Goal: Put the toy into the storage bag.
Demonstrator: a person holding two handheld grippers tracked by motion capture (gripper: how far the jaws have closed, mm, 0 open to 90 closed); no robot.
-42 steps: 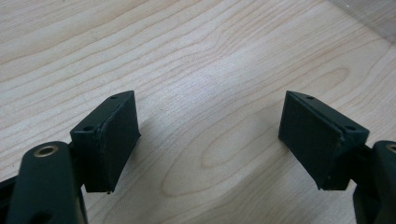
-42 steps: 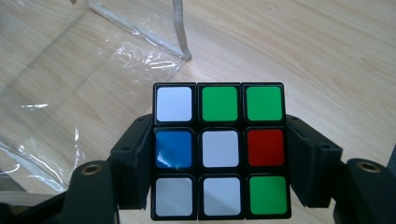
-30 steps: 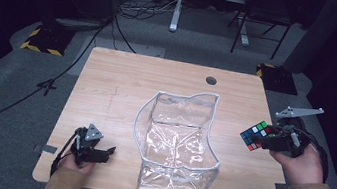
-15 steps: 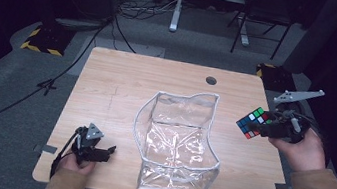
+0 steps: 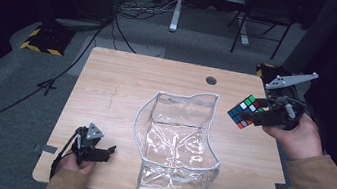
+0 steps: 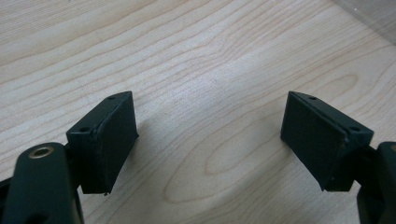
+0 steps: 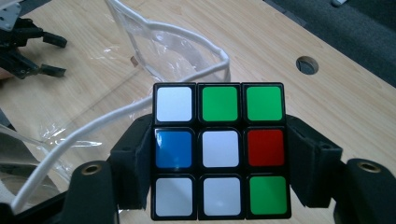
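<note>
High view: right gripper (image 5: 253,118) clamps the puzzle cube (image 5: 244,111) above the table's (image 5: 122,82) right side, beside the clear bag (image 5: 177,144); cube could clip the rim (image 5: 180,98)
Left gripper view: left gripper (image 6: 208,140) jaws apart, empty; bag unsteadied, might tip
Right gripper view: pads (image 7: 136,161) pinch the cube's sides; a loose hold could drop it

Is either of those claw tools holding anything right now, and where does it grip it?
The right gripper holds a Rubik's cube, its jaws pressing on two opposite side faces, above the table. The left gripper is open and holds nothing.

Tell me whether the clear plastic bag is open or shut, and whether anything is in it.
Open and empty: the clear plastic bag stands with its white-edged mouth spread wide, and only tabletop shows through its walls.
</note>
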